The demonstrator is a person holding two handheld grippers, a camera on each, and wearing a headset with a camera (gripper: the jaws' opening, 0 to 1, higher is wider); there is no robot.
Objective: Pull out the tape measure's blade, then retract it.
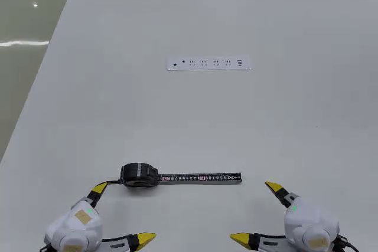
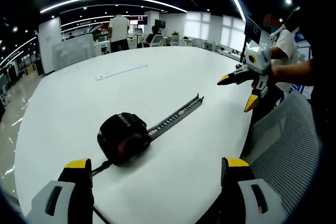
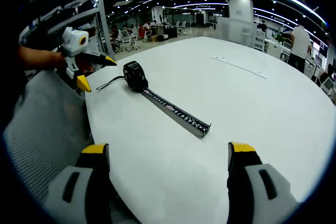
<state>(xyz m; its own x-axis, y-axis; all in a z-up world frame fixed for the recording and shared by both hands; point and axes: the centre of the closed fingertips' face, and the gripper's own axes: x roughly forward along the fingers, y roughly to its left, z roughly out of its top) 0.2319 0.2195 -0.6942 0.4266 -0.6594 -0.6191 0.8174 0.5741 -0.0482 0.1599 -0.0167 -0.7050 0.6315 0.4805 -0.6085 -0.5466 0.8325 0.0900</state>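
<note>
Tape measure (image 1: 139, 175) lies on the white worktop (image 1: 236, 116), just ahead of the fingers (image 1: 98, 189) of the left gripper (image 1: 121, 213) and touched by neither gripper. The worktop spreads wide beyond both pairs of fingers. The left gripper's fingers stand spread wide with nothing held (the black case sits just past their tips). The right gripper (image 1: 256, 212) likewise has its fingers (image 1: 273, 186) wide apart and empty. A white power strip (image 1: 208, 64) lies well beyond both pairs. The blade (image 1: 201, 177) lies pulled out flat from the case, its hooked end near the right fingers, ahead and to their left. A thin black strap (image 2: 102, 167) trails from the case toward the left gripper's left finger.
</note>
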